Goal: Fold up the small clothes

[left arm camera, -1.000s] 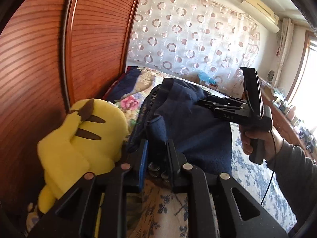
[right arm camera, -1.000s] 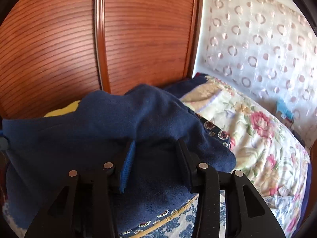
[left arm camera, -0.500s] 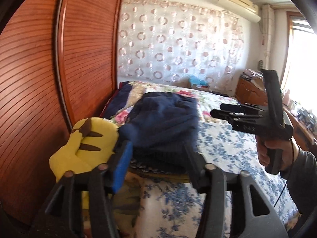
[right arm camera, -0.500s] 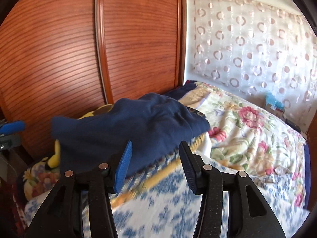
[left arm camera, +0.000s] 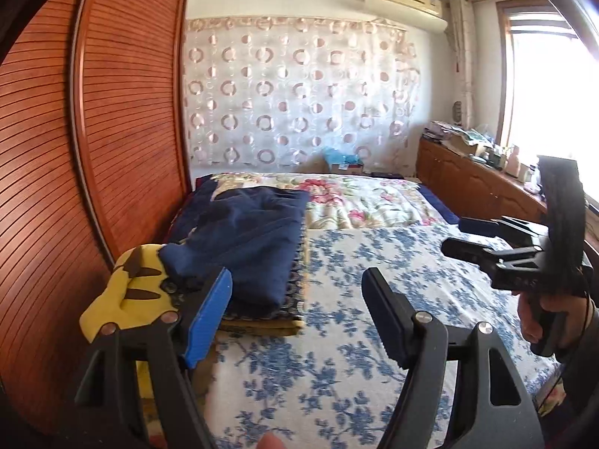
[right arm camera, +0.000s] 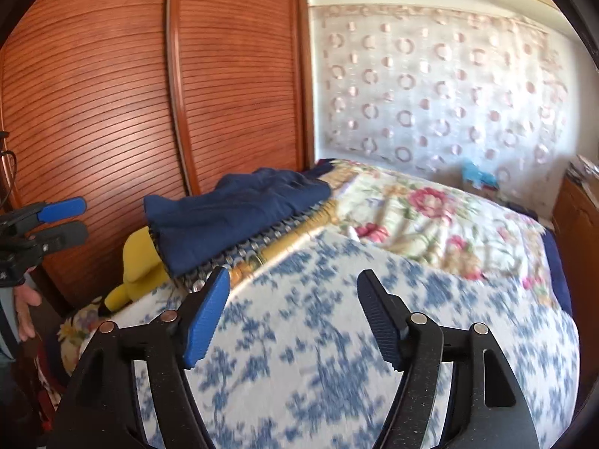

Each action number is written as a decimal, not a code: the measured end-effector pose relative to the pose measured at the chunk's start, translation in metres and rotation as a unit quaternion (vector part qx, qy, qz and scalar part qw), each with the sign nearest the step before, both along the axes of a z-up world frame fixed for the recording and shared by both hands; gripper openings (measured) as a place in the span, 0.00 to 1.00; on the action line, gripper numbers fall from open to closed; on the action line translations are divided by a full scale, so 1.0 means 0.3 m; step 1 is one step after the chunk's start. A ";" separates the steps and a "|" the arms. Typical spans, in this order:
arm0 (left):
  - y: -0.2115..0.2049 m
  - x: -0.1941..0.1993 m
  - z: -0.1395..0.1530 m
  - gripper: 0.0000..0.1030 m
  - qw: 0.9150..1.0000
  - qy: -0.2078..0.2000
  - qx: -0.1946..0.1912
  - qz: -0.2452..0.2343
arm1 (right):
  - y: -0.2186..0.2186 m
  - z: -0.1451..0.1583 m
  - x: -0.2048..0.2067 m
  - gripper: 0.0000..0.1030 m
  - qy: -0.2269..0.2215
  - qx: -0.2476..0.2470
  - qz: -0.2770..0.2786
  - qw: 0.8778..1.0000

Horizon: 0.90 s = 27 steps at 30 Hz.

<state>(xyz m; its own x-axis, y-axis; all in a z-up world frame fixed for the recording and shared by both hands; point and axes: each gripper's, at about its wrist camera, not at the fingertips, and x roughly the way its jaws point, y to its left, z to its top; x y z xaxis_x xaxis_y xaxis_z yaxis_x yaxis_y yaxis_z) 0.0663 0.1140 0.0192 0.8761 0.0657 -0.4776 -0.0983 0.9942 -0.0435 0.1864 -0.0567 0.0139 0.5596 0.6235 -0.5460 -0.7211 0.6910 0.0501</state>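
Navy-blue folded cloth garment (left arm camera: 247,239) now released, lying at bed's ten o'clock atop patterned stack, beside yellow plush toy (left arm camera: 127,299). Left gripper (left arm camera: 295,321), right gripper (right arm camera: 292,318) pulled back, jaws opening, nothing between. Fold likely finished.

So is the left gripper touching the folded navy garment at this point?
Apart. In the right wrist view the left gripper sits well to the side of the navy garment, wardrobe showing between them; its jaws are opening with nothing between them.
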 end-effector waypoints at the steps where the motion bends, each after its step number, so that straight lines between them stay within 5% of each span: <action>1: -0.021 0.000 -0.001 0.70 1.000 -0.001 -0.001 -0.005 | -0.031 -0.001 -0.020 0.72 -0.001 0.001 -0.009 1.000; 16: -0.305 0.042 -0.027 0.70 0.998 0.016 -0.005 -0.061 | -0.426 0.054 -0.272 0.84 -0.004 0.019 -0.140 0.990; 27: -0.441 0.051 0.157 0.70 0.996 -0.029 -0.004 -0.087 | -0.570 0.221 -0.399 0.85 -0.064 0.043 -0.220 0.972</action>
